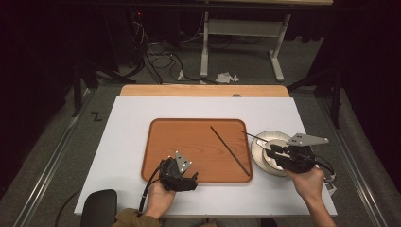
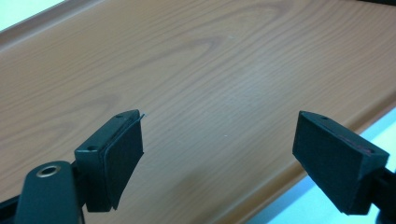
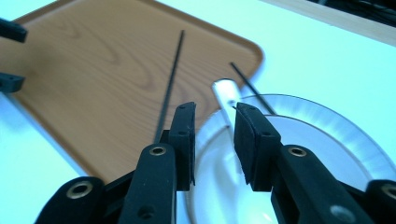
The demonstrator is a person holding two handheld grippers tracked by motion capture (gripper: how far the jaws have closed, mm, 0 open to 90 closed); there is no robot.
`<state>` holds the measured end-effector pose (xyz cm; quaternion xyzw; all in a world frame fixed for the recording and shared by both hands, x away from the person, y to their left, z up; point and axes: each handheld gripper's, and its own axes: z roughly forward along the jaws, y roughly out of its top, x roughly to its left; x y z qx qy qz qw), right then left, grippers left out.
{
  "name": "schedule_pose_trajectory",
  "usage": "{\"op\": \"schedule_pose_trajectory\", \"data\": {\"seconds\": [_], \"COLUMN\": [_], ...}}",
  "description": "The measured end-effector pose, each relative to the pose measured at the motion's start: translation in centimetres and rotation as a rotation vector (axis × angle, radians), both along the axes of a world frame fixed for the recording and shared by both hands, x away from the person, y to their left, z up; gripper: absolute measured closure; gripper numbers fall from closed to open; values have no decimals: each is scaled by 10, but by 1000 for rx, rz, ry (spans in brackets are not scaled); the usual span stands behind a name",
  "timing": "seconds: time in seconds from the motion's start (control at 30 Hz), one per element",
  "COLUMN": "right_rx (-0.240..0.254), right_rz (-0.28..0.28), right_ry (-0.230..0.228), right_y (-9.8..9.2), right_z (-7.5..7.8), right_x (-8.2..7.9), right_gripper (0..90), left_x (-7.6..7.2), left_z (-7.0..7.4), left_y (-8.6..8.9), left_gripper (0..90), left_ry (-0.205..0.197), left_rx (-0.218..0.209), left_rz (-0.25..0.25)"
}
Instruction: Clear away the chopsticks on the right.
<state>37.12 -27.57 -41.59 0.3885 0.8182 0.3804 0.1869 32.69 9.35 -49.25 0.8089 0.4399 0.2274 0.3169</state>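
Observation:
A wooden tray [image 1: 189, 137] lies in the middle of the white table. One thin black chopstick [image 1: 230, 150] rests diagonally on its right part. A second chopstick [image 1: 253, 137] bridges the tray's right rim and a white plate [image 1: 257, 151] beside it. My left gripper [image 1: 189, 179] hovers over the tray's near edge, and its jaws stand wide open above bare wood [image 2: 187, 56]. My right gripper [image 3: 215, 109] is over the plate [image 3: 327, 126], jaws narrowly apart on either side of a white handle [image 3: 223, 91]. The handle is not visibly pinched.
A strip of wooden desk [image 1: 203, 91] shows beyond the white board. A black rounded object [image 1: 99, 205] sits at the near left corner. Cables and white table legs [image 1: 204, 52] are on the floor behind. The left third of the board lies bare.

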Motion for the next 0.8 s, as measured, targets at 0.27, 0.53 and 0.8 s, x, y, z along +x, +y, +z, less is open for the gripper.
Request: {"op": "schedule_pose_trajectory", "data": {"seconds": [0.27,0.53,0.8], "right_rx": [38,28,27], "right_rz": [-91,-162,-250], "right_ry": [-21,-30,18], "right_y": [-32,-54,-80], "right_z": [7,6,-4], "right_x": [3,7,13], "right_gripper": [725,746,761], "left_x": [0,-1,-1], "left_z": [0,0,-2], "left_y": [0,-2,-3], "left_gripper": [165,165,165], "left_ry": [-2,-2,0], "left_rx": [2,9,20], "left_rz": [-1,-13,-17]}}
